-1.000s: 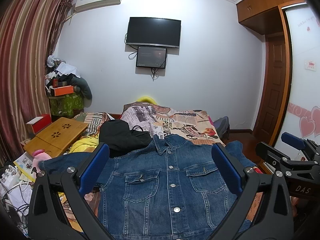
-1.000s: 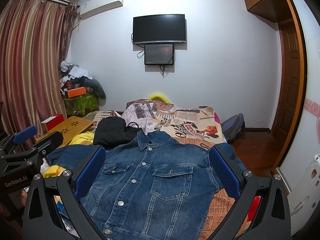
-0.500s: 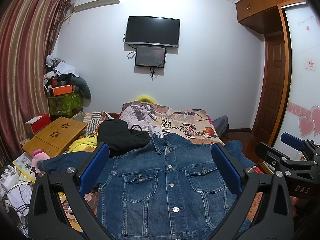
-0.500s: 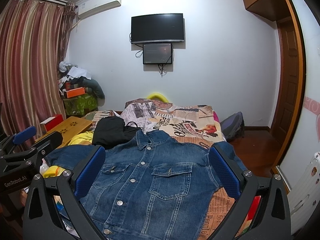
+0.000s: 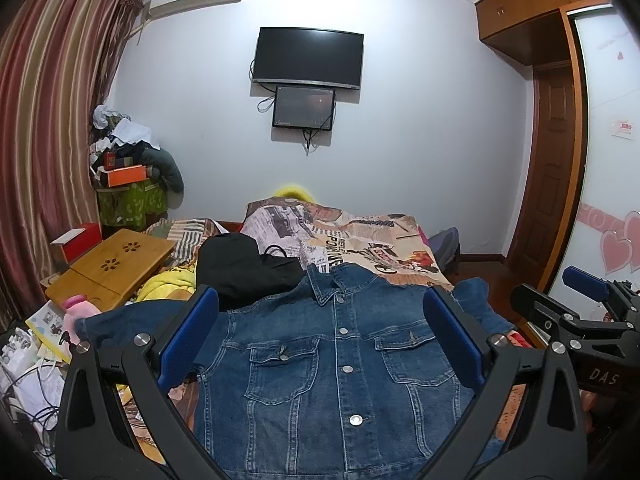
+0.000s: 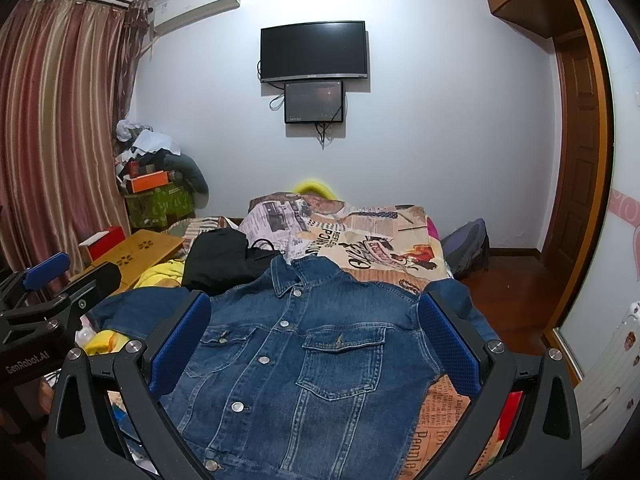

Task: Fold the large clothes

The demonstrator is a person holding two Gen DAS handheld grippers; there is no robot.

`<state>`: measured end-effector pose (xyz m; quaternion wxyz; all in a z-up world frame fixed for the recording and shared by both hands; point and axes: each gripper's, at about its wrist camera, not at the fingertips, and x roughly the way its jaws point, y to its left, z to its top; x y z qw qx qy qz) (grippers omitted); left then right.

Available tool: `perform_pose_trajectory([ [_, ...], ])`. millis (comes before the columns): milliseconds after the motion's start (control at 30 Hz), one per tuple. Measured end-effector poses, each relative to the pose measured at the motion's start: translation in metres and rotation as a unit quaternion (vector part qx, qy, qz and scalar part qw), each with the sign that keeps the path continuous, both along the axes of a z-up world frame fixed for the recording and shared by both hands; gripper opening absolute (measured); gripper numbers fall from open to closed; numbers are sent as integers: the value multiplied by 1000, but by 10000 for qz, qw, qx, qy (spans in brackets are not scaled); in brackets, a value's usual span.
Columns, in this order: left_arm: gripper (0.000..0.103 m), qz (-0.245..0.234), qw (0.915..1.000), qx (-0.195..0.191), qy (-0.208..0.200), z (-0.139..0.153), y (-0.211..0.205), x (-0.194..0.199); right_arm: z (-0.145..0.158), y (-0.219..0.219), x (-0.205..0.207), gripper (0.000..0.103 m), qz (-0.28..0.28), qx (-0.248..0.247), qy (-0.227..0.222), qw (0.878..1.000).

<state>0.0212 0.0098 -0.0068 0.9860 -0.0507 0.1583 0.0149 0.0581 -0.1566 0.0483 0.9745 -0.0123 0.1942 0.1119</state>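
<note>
A blue denim jacket [image 5: 340,364] lies flat and buttoned, front up, on the bed, collar away from me, sleeves spread to both sides. It also shows in the right wrist view [image 6: 312,356]. My left gripper [image 5: 320,340] is open and empty, held above the jacket's chest. My right gripper [image 6: 316,340] is open and empty, above the jacket's right half. Each gripper shows at the edge of the other's view: the right one [image 5: 576,312] and the left one [image 6: 52,292].
A newspaper-print bedcover [image 5: 360,240] lies under the jacket. A black garment [image 5: 240,268] sits behind its left shoulder, with yellow cloth [image 5: 168,284] beside it. A wooden lap table [image 5: 112,268] and clutter stand left. A backpack [image 6: 468,248] and door are right.
Both grippers have drifted slightly; the view shifts a little. The jacket has not moved and both jaws stay open.
</note>
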Motion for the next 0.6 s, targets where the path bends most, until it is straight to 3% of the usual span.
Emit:
perform_pose_trajectory([
  [333, 103, 399, 9988, -49, 266, -11, 35, 36, -5, 8, 40, 103, -77, -127, 109, 9998],
  [600, 103, 1360, 9877, -127, 755, -43, 116, 78, -25, 13, 86, 103, -230, -239, 387, 9987],
])
